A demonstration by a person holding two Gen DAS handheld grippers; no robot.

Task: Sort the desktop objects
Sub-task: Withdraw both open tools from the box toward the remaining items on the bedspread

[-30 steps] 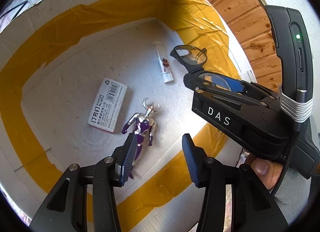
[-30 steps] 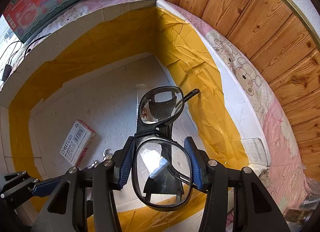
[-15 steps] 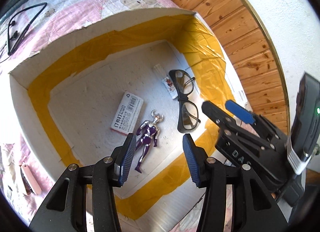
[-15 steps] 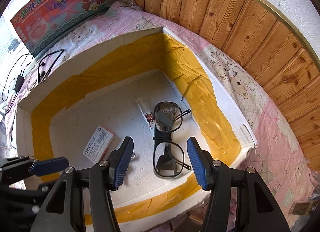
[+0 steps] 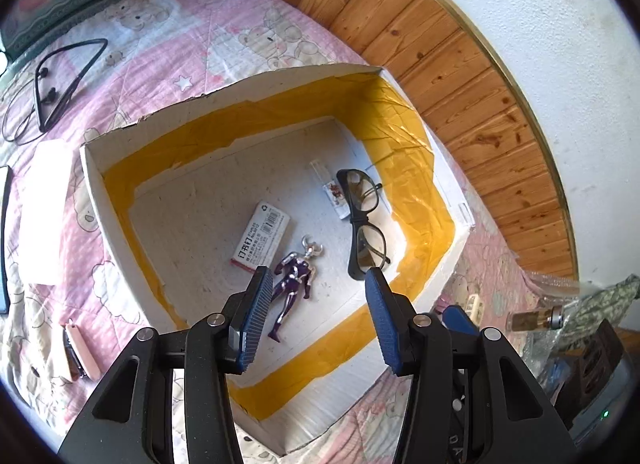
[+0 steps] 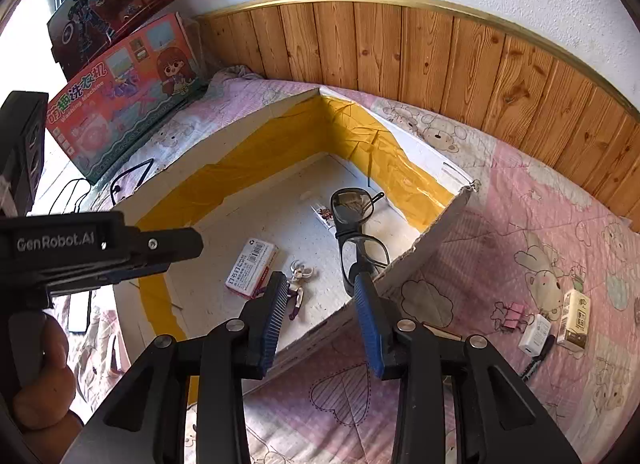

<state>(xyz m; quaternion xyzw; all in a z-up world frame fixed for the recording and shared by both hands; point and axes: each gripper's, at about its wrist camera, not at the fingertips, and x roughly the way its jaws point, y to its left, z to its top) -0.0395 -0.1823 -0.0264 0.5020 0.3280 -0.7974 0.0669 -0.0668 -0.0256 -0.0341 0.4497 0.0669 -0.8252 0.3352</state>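
On the bed's pink quilt, the white box with yellow tape already holds, from left to right, a staples packet, a purple toy figure, a small tube and black glasses. The left tongs and right tongs both hang above it, spread wide and empty. A drop-off looks finished; I judge the next move is reaching right for the loose items near the white charger.

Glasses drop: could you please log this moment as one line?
glasses in box, released | right tool open, empty | left tool open, empty
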